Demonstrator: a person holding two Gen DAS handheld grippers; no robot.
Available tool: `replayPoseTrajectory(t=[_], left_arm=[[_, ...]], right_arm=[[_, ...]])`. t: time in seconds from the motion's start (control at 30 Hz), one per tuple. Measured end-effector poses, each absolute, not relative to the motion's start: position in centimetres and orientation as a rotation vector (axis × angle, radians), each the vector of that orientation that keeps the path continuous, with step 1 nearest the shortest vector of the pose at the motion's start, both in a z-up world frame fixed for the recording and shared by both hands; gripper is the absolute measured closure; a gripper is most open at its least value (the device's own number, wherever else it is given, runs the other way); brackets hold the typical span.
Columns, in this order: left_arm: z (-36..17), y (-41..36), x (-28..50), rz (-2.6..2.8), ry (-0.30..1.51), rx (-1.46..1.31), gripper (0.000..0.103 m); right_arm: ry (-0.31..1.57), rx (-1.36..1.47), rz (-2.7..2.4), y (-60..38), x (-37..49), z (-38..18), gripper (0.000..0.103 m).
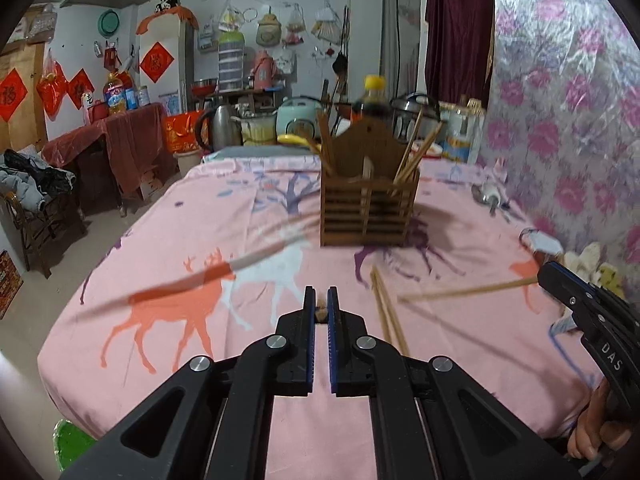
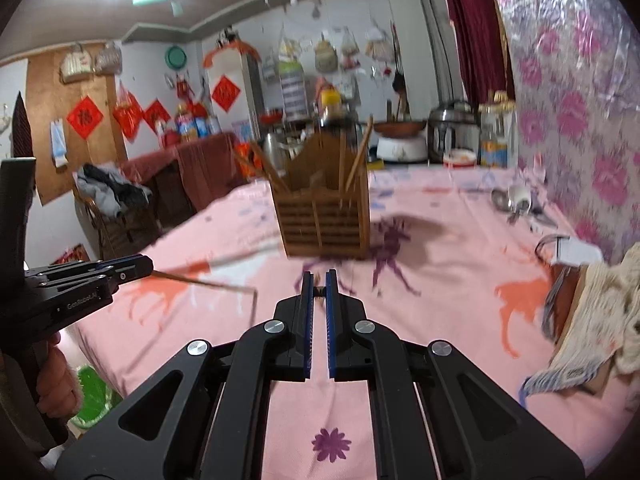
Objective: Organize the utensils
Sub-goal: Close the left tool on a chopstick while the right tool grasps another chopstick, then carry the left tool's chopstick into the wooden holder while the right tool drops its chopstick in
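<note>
Left wrist view: my left gripper (image 1: 320, 294) sits at 6 o'clock, jaws drawn almost together on a small tan stick end between the blue pads (image 1: 309, 320). Seen from the right wrist view, where this gripper enters at 9 o'clock, that is the left chopstick (image 2: 200, 281), which juts from the tips toward 3 o'clock above the cloth (image 2: 440, 300).

Right wrist view: my right gripper (image 2: 319, 278) is likewise at 6 o'clock, jaws nearly closed with a small object pinched near the tips. In the left wrist view it comes in at 3 o'clock and grips the right chopstick (image 1: 460, 290), which points toward 9 o'clock.

The holder (image 1: 368, 208), a slatted wooden box, stands upright on the pink deer-print cloth at 12 o'clock from both grippers, well apart from them. Several chopsticks lean in its compartments; I cannot tell which compartment holds which.

A loose pair (image 1: 386, 312) lies on the cloth at 3 o'clock, near my left gripper's tips.

Metal utensils (image 1: 486, 196), blurred, lie on the cloth at 2 o'clock, close to the flowered wall (image 1: 560, 100).
</note>
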State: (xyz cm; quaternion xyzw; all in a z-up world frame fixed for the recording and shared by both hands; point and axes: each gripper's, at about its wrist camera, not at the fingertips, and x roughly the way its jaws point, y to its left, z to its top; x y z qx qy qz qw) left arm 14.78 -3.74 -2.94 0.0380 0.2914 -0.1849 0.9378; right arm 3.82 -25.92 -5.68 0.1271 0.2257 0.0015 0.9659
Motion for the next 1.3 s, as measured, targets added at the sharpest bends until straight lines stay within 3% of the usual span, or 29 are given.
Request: replayPoseTrajectory(t=[0.63,1.3], left_arm=[[2.9,-4.5,15.3,-0.468,0.577,0.052,0.097],[11.8,-8.5,24.4,-0.500,0.465,0.018,0.097]], right_arm=[[0.356,0.259,0.039,-26.7,3.4,-0.7,0.097],[0.213,0.248,0.067,-29.7,12.6,7.6,0.097]])
